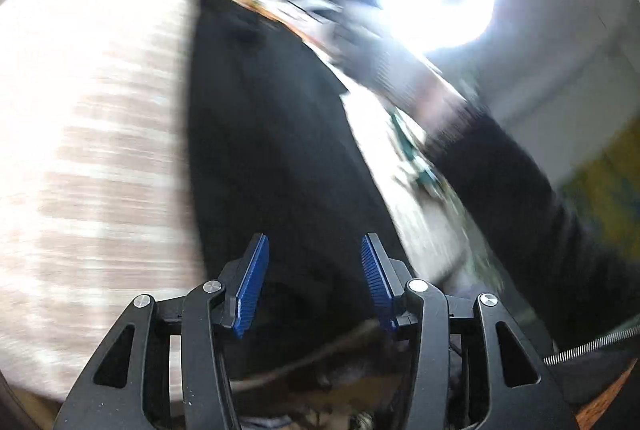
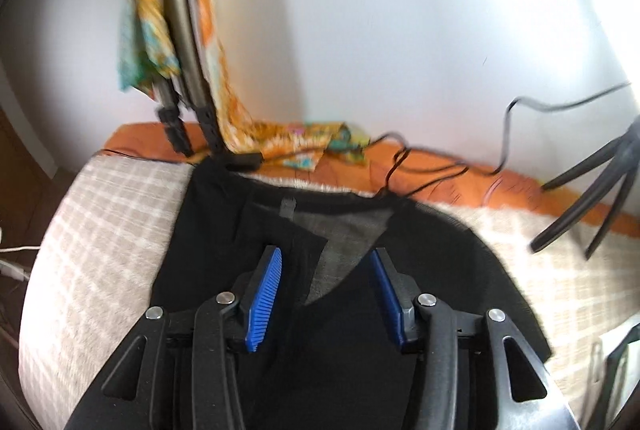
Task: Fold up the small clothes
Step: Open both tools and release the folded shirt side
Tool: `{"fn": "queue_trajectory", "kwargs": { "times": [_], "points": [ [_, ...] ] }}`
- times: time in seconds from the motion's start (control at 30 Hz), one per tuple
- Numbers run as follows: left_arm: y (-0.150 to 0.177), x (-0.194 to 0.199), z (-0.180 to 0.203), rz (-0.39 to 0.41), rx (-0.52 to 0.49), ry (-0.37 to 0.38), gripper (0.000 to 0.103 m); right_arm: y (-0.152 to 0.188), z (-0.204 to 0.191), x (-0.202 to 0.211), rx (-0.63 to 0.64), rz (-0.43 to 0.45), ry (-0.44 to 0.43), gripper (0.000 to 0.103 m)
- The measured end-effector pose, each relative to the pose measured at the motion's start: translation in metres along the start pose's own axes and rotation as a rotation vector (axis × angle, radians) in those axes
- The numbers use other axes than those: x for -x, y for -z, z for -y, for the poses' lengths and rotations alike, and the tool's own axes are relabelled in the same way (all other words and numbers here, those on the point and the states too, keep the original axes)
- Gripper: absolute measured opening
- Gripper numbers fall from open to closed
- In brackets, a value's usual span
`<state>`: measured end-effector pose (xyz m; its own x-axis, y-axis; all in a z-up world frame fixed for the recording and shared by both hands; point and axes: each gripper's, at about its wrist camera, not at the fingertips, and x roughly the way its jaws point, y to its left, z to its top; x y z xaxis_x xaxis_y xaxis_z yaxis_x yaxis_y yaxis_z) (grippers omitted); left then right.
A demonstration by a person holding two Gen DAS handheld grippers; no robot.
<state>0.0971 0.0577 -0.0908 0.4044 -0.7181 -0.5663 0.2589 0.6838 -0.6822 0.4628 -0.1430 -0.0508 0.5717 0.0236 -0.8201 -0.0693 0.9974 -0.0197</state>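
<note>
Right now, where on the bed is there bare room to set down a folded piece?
Bare checked blanket lies left of the black garment, and more right of it, short of the tripod legs. The far orange edge is crowded: cables, patterned cloth, stand feet.

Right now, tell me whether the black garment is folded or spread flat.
Partly folded. The black garment lies on the checked blanket with one side flap turned over its middle, its grey inside showing by the neckline.
</note>
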Motion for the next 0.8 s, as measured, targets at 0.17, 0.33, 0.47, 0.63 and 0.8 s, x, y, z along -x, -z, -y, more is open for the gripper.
{"fn": "queue_trajectory", "kwargs": {
  "times": [0.17,0.33,0.47,0.63,0.8],
  "points": [
    [0.014,0.008,-0.041,-0.019,0.126,-0.108,0.044,0.022,0.004,0.055,0.028,0.057,-0.051,0.054],
    [0.033,0.000,-0.036,-0.080,0.089,-0.104,0.044,0.075,-0.003,0.099,0.046,0.023,-0.191,0.053],
    [0.038,-0.005,-0.026,-0.094,0.053,-0.102,0.040,0.128,-0.020,0.127,0.091,-0.023,-0.303,0.053],
    [0.039,-0.011,-0.017,-0.094,-0.015,-0.124,0.023,0.182,-0.043,0.152,0.137,-0.072,-0.372,0.053],
    [0.046,-0.017,-0.013,-0.101,-0.063,-0.142,0.015,0.224,-0.052,0.159,0.101,-0.154,-0.402,0.053]
  ]
}}
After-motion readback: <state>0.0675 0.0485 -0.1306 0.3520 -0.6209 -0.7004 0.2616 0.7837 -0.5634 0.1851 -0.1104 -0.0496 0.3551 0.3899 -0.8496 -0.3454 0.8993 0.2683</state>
